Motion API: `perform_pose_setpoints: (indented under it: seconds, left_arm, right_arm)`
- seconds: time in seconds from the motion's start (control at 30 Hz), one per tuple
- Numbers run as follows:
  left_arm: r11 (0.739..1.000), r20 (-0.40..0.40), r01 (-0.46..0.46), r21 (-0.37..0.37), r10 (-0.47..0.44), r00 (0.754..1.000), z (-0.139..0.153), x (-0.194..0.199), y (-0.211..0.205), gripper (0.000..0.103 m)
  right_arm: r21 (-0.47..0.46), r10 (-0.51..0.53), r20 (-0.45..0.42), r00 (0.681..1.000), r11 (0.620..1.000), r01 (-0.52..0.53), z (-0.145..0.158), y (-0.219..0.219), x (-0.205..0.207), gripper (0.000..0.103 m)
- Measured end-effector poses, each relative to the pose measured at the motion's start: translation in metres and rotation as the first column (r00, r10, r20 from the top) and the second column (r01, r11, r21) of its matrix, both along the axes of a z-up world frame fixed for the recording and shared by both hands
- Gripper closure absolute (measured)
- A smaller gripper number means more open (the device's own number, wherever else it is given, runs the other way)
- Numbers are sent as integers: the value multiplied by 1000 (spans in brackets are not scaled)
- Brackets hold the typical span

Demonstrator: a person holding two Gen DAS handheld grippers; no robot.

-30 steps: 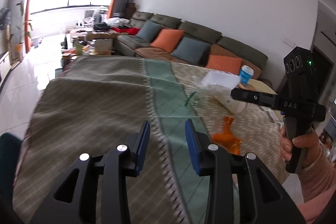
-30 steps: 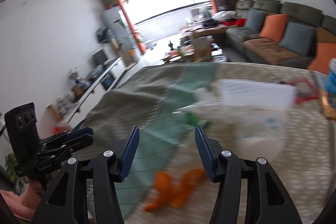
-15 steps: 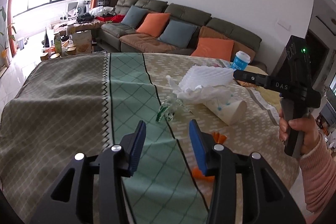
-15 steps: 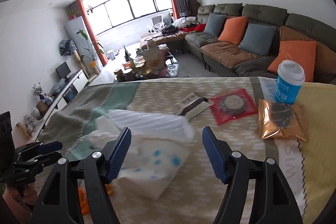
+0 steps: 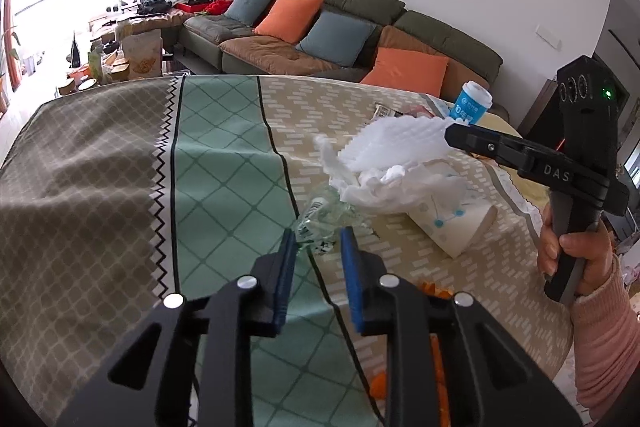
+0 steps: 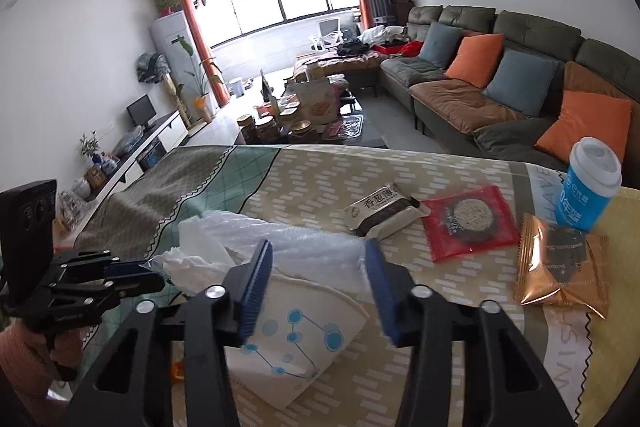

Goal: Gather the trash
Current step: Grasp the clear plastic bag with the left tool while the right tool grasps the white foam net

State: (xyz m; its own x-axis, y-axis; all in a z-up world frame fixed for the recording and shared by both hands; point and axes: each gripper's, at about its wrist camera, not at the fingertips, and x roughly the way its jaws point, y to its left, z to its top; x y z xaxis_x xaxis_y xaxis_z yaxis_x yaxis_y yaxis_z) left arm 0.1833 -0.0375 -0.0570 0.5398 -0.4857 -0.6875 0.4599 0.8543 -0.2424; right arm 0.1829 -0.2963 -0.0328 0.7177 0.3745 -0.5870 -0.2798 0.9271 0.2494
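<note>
My left gripper [image 5: 318, 239] is open and empty, its tips just short of a crumpled clear plastic wrapper [image 5: 320, 223] on the tablecloth. Beyond it lie white foam wrap [image 5: 396, 143], crumpled tissue [image 5: 384, 183] and a white paper bag with blue dots [image 5: 452, 223]. My right gripper [image 6: 318, 259] is open and empty above the foam wrap [image 6: 308, 247] and the paper bag [image 6: 296, 343]. Orange peel [image 5: 434, 293] lies by the table's near edge. Three snack packets lie to the right: grey-black [image 6: 384, 213], red [image 6: 468, 223], gold [image 6: 564, 263].
A blue and white lidded cup [image 6: 588, 187] stands at the far right of the table [image 5: 100, 167]. A sofa with orange and blue cushions [image 5: 320, 27] runs behind. A cluttered coffee table [image 6: 308, 115] stands beyond the table's far edge.
Both grippers have moved forward towards the trash pile. The left gripper has closed in on the clear wrapper. The right gripper has dropped lower over the foam wrap and paper bag.
</note>
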Motion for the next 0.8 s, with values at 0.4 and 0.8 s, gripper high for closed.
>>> perform_pose_setpoints:
  seconds: [0.4, 0.8]
  left_arm:
    - [1000, 66, -4, -4, 4, 998, 9, -18, 5, 84]
    - [997, 161, -70, -28, 73, 984, 38, -58, 42, 84]
  right_arm:
    - [2, 32, 66, 997, 999, -33, 13, 5, -19, 88]
    - [77, 57, 135, 989, 995, -68, 41, 20, -47, 88]
